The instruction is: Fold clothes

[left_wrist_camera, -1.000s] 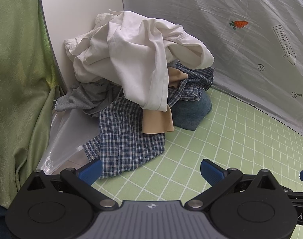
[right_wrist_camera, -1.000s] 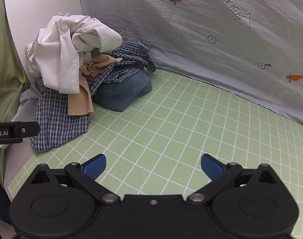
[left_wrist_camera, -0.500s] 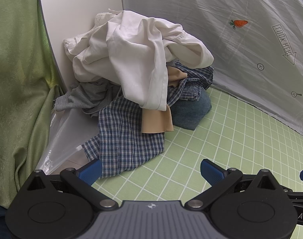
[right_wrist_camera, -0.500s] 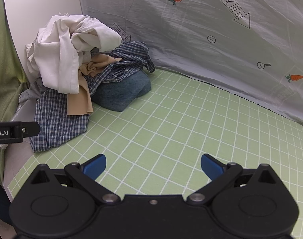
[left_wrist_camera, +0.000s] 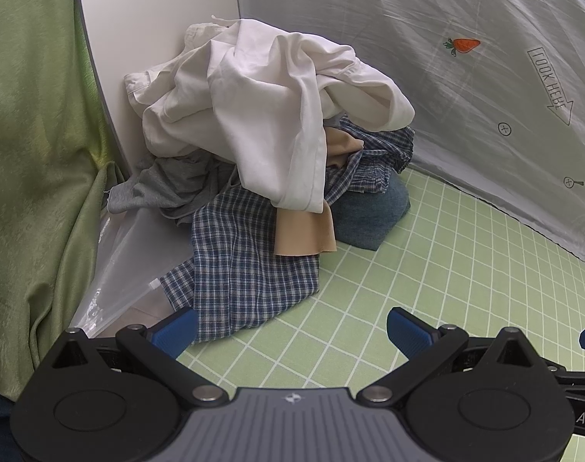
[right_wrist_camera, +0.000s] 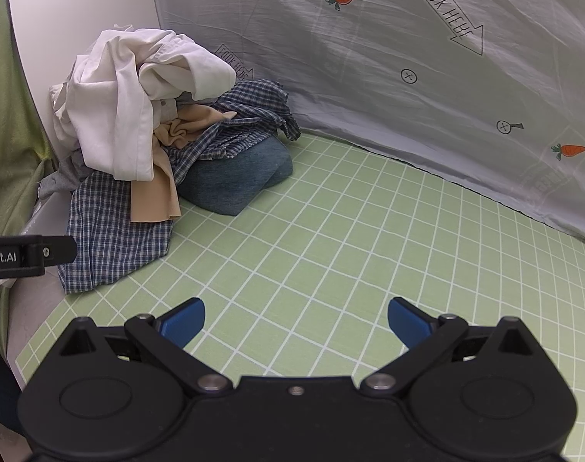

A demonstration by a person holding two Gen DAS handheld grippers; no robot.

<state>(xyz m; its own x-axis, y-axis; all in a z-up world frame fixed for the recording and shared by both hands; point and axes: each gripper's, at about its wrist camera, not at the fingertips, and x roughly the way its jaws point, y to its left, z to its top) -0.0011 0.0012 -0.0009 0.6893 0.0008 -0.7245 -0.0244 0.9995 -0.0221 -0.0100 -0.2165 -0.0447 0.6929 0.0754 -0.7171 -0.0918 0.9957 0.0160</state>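
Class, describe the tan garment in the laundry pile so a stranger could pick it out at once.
Find the clothes pile heaped in the far left corner of the green grid mat. Under the big white shirt on top, a flat flap hangs over the blue checked shirt. That tan garment is the only plain, skin-coloured piece, beside the dark blue folded one.

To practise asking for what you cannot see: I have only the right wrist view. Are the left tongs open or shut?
Observer: The left tongs are open, holding nothing.
Operator: What is beneath the clothes pile on its left side?
Observer: A clear zip bag, partly under the plaid shirt.
Operator: How near are the tongs to that shirt?
Observer: One fingertip is at its hem; contact is unclear.
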